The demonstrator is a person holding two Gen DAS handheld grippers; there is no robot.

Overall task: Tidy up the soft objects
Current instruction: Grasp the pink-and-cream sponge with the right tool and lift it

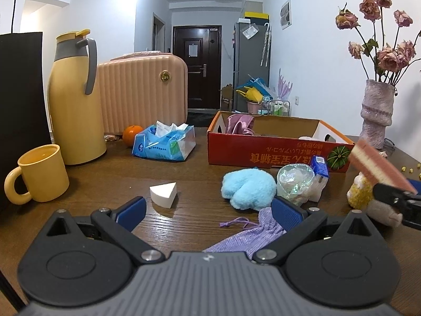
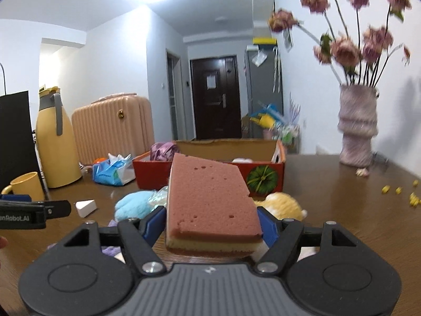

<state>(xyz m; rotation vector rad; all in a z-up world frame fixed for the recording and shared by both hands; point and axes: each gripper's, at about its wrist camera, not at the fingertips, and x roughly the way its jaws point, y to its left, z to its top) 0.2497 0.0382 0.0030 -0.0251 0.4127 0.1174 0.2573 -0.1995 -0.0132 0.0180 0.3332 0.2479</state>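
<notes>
Two grippers were at work over the wooden table [image 1: 86,184]. The left gripper [image 1: 208,212] hovered with its jaws apart and nothing between them, above a lilac pouch [image 1: 252,237]. The right gripper [image 2: 211,226] clamped a pink-and-yellow sponge [image 2: 210,200] by its sides, clear of the table. The likely step was carrying it to the red cardboard box [image 2: 263,176] beyond; it would go best kept level, raised over the near wall and let go inside. Leftmost stood a yellow mug [image 1: 39,173] and jug [image 1: 73,97], then a tissue pack [image 1: 164,142] and white wedge [image 1: 163,194]. A blue plush [image 1: 248,188], crinkled wrapper [image 1: 294,181] and yellow plush [image 2: 282,205] crowded the box's front; the vase [image 2: 356,126] stood right.
</notes>
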